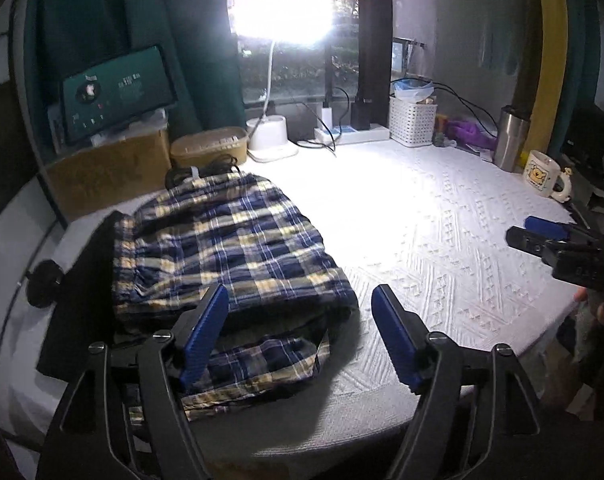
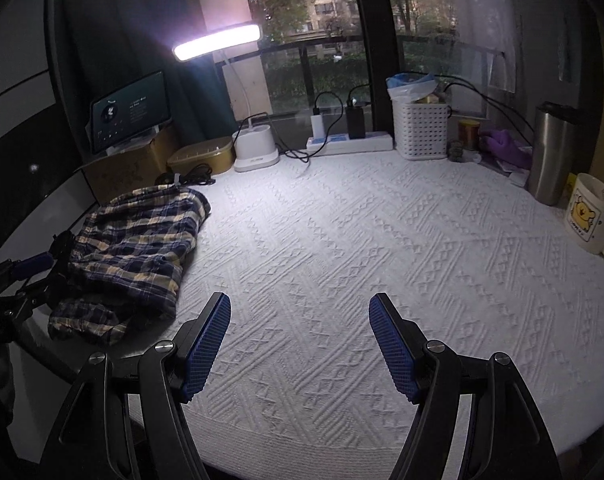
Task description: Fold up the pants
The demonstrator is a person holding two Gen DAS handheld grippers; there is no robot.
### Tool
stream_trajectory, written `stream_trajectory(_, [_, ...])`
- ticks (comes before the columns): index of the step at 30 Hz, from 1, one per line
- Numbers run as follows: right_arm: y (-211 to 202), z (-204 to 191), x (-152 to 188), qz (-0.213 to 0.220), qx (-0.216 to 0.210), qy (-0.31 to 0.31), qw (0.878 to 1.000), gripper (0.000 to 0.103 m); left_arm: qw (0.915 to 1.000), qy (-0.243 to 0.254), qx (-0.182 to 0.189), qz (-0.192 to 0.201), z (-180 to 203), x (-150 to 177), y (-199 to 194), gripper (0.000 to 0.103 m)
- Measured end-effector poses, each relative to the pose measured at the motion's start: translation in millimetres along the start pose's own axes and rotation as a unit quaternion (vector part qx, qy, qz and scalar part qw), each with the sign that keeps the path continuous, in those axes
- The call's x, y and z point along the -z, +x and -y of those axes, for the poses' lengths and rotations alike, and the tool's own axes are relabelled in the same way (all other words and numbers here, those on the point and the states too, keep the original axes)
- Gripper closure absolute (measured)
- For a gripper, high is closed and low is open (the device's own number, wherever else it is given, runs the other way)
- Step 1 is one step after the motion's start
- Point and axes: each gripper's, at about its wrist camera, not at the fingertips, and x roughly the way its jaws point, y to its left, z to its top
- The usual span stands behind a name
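Observation:
Blue, navy and yellow plaid pants lie folded in a stack on the left part of the white textured table cover; a lower layer sticks out at the near edge. They also show in the right wrist view. My left gripper is open and empty, just in front of the stack's near right corner. My right gripper is open and empty over bare cover, well right of the pants; it shows at the right edge of the left wrist view.
Along the back stand a lit desk lamp, a tablet on a cardboard box, a tan container, a power strip, a white basket, a steel tumbler and a bear mug.

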Motion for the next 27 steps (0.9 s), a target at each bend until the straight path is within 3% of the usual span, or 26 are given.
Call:
stream_trajectory(9, [-26, 7, 0, 0.026, 0.016, -0.001, 1.000, 0.030, 0.9993, 0.017, -0.010, 0.033, 14, -8, -21, 0.025])
stream_trajectory(27, [-82, -1, -15, 0.079, 0.039, -0.025, 0.996, 0.029, 0.9958, 0.039, 0.008, 0.082, 29, -12, -63, 0.020])
